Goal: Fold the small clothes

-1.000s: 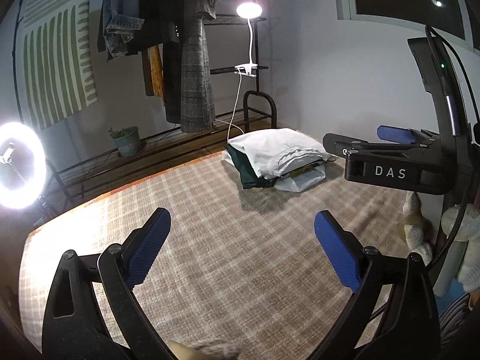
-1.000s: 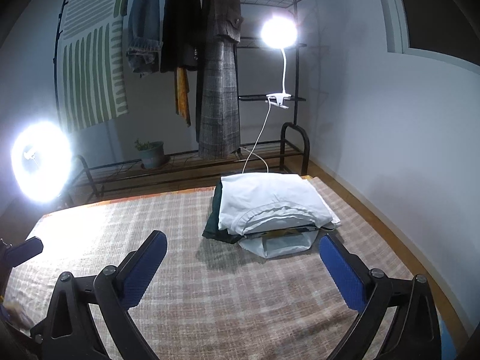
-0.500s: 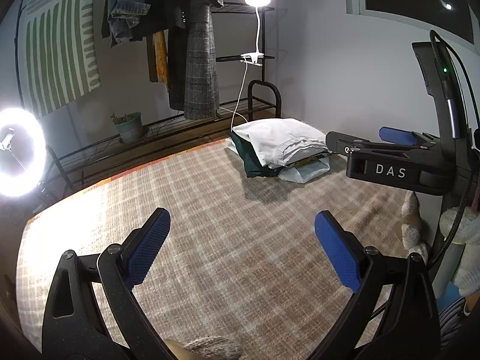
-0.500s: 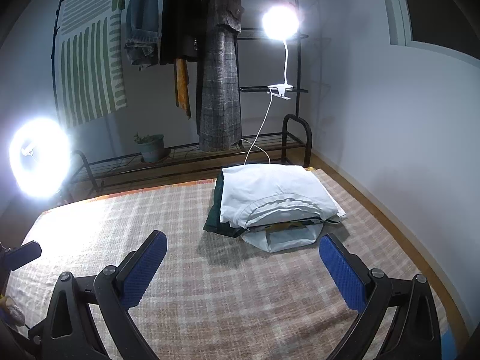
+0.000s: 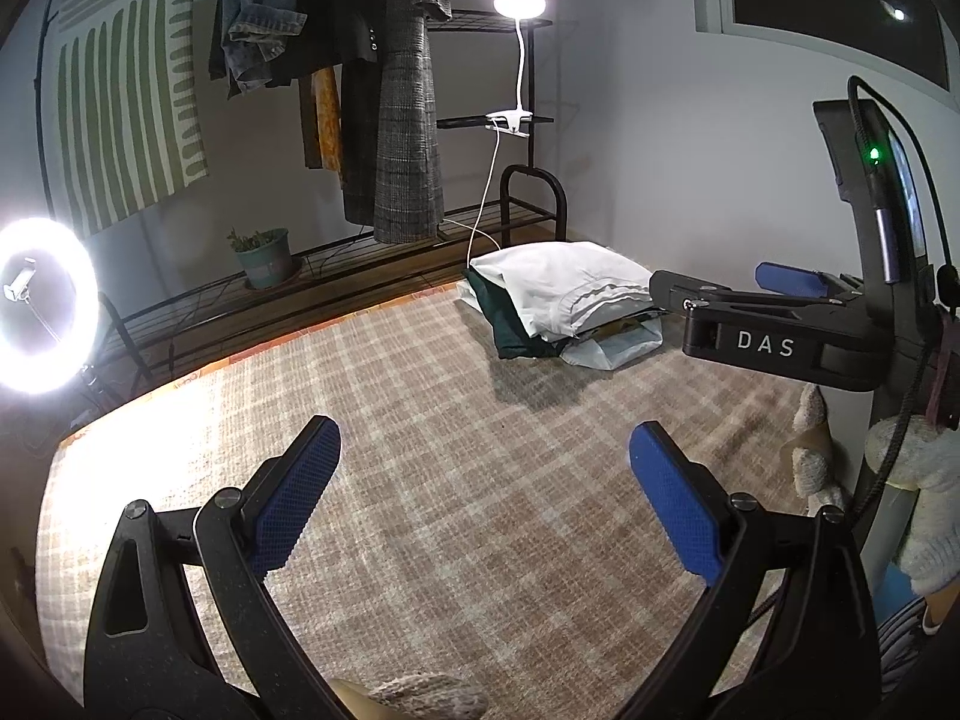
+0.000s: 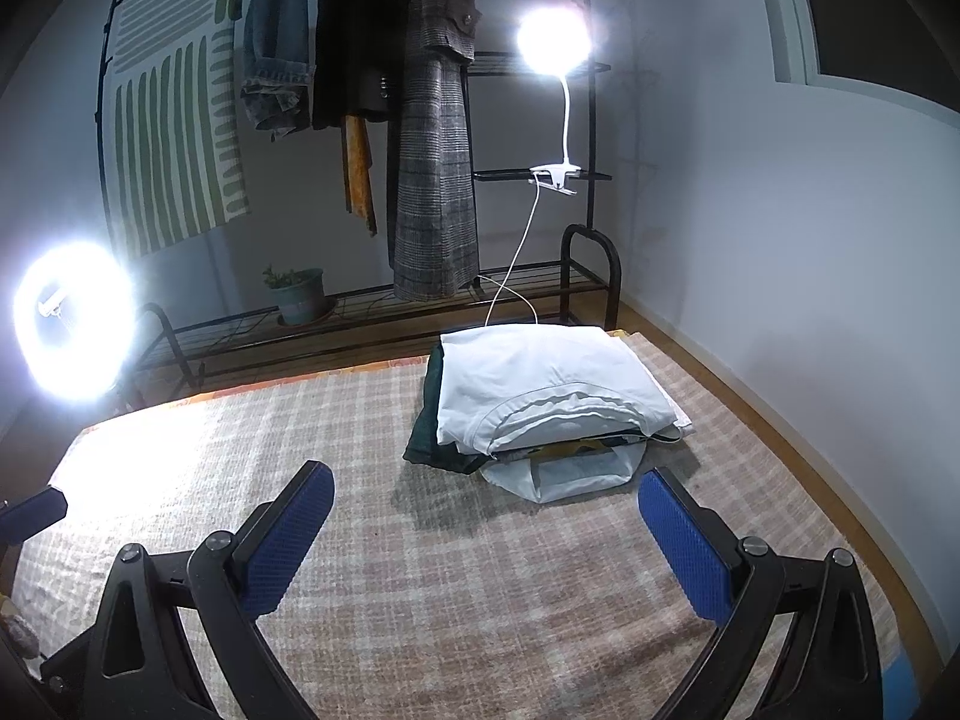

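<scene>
Both grippers, left (image 5: pixel 485 495) and right (image 6: pixel 486 531), are spread wide and hold nothing. A pile of clothes (image 6: pixel 540 396) sits on the mat (image 6: pixel 420 570) at 12 o'clock from the right gripper.

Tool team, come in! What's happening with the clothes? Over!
Left tool open, empty. Right tool open, empty. Folded stack of white and dark green clothes untouched on checked beige blanket. Nothing between.

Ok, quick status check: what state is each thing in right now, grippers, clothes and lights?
Left gripper: open, empty, above the plaid blanket.
Right gripper: open, empty, facing the pile.
Pile of clothes: folded and stacked, white garment on top.
Ring light: on.
Clip lamp: on, clipped to the rack.
Hanging coat: hung up, not folded.
</scene>
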Demonstrator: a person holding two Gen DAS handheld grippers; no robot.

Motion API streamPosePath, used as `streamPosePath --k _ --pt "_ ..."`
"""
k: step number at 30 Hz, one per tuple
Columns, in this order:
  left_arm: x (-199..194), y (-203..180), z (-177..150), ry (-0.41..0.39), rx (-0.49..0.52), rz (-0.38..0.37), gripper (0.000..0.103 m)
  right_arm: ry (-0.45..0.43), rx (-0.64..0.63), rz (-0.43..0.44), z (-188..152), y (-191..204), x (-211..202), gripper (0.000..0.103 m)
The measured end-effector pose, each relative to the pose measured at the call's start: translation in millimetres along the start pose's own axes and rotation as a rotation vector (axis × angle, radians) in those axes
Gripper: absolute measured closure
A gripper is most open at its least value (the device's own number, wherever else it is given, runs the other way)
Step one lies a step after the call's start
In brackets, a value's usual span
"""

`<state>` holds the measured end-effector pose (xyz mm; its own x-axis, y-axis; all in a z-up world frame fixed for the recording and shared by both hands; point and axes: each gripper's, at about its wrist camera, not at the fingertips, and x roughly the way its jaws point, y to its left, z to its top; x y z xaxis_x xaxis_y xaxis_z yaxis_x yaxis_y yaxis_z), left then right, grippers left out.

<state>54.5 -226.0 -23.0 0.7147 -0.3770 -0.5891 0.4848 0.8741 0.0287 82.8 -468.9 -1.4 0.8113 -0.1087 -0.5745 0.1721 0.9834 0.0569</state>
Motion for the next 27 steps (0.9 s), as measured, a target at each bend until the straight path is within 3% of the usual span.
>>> streamPosePath --k 27 --pt "-4.8 -3.7 1.7 -0.004 0.011 -0.004 0.004 0.012 0.002 0.007 -1.2 3.4 5.1 0.000"
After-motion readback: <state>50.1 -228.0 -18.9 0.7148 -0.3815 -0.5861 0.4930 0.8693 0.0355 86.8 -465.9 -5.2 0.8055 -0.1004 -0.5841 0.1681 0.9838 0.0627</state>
